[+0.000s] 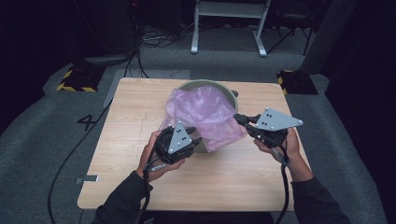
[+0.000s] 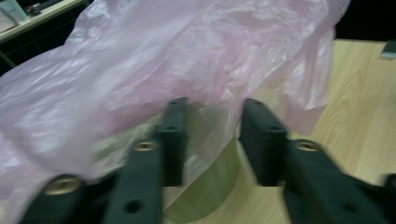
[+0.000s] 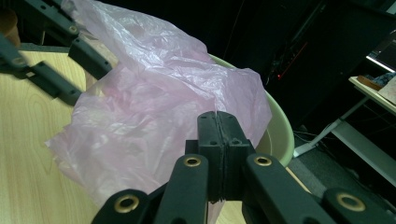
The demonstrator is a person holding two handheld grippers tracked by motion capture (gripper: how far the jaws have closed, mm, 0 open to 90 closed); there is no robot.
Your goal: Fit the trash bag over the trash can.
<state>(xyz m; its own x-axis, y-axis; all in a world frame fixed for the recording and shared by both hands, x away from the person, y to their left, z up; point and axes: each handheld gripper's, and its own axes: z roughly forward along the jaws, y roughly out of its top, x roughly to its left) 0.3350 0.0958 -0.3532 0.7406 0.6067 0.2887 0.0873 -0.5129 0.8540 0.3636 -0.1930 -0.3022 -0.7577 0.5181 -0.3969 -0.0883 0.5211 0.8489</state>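
High view: right hand-held gripper (image 1: 240,119) level, clamped on pink bag (image 1: 205,114); left hand-held gripper (image 1: 196,135) seemingly agape at it.

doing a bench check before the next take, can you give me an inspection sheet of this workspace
surface: light wooden table, bare apart from the job's things
job's things: pink plastic bag draped over a pale green bin and spilling down its near side
clutter: nothing seen
grippers: left gripper jaws apart at the bag's lower edge over the bin wall, no grip; right gripper jaws shut on the pink plastic bag
cables: one cable trails from each gripper toward the person; a long cable runs over the floor at the left
surroundings: grey carpet, white stand behind, yellow-black striped bases
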